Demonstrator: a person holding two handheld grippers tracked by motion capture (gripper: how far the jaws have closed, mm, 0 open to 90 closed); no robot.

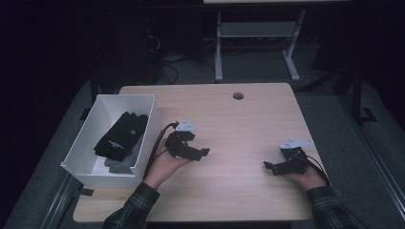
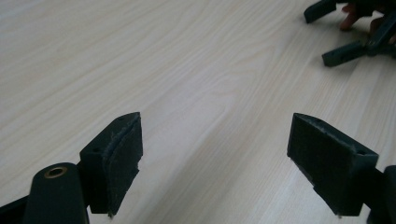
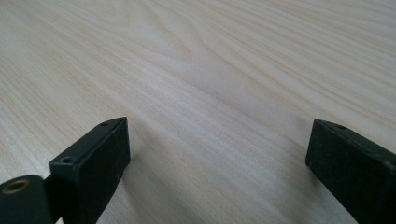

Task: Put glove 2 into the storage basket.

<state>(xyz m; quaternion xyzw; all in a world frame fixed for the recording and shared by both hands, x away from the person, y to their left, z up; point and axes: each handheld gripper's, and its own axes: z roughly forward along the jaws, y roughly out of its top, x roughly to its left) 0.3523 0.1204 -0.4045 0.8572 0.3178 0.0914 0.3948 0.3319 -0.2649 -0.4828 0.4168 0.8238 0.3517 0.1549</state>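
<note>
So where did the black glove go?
In the high view, the black glove lies inside the white box at the table's left edge, on top of something grey, just left of the left gripper.

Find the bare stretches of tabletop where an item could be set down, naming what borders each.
Free: the wood between the left gripper and right gripper, and the far stretch up to the round hole. Crowded: the left edge, taken by the white box holding dark gloves.
</note>
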